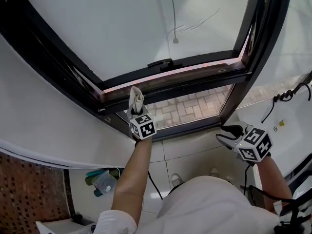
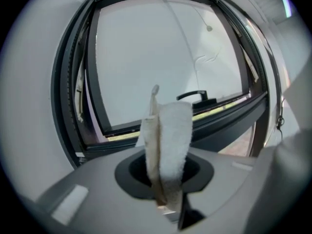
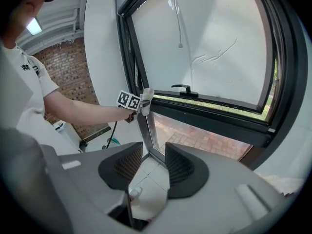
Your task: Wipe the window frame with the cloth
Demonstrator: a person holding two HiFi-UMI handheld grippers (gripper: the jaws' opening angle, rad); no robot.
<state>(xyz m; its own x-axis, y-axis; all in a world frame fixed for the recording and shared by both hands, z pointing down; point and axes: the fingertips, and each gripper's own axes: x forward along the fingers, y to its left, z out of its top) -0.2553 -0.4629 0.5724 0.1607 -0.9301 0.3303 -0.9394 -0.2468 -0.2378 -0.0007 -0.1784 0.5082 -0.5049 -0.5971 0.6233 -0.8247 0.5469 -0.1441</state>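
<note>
The left gripper (image 1: 135, 110) is clamped on the cloth (image 1: 136, 97). The cloth is folded into a narrow upright wad that stands out past the jaws, so that cloth rather than plastic meets the window. It is held up at the frame (image 1: 44, 62), its tip at the lower rail (image 1: 185, 79) of the open sash (image 1: 146, 23), near the rail's left corner. I cannot tell whether it presses on the rail or stops just short. The left gripper view shows the jaws tight on the cloth's lower end, with the free part aimed at the rail and the handle (image 2: 195, 96) beyond. The arm (image 1: 134, 174) is stretched up, probably because the sash tilts outward and puts the rail high and away from the person.

The right gripper (image 1: 228, 133) hangs low by the frame's bottom right corner. Its jaws are moderately apart with nothing between them; only tiles (image 3: 146, 179) show through the gap. It seems parked out of the way, since wiping needs one tool. The wipe looks to be at or near its start. A stroke rightward along the rail, toward the handle, is my guess for what comes next.
</note>
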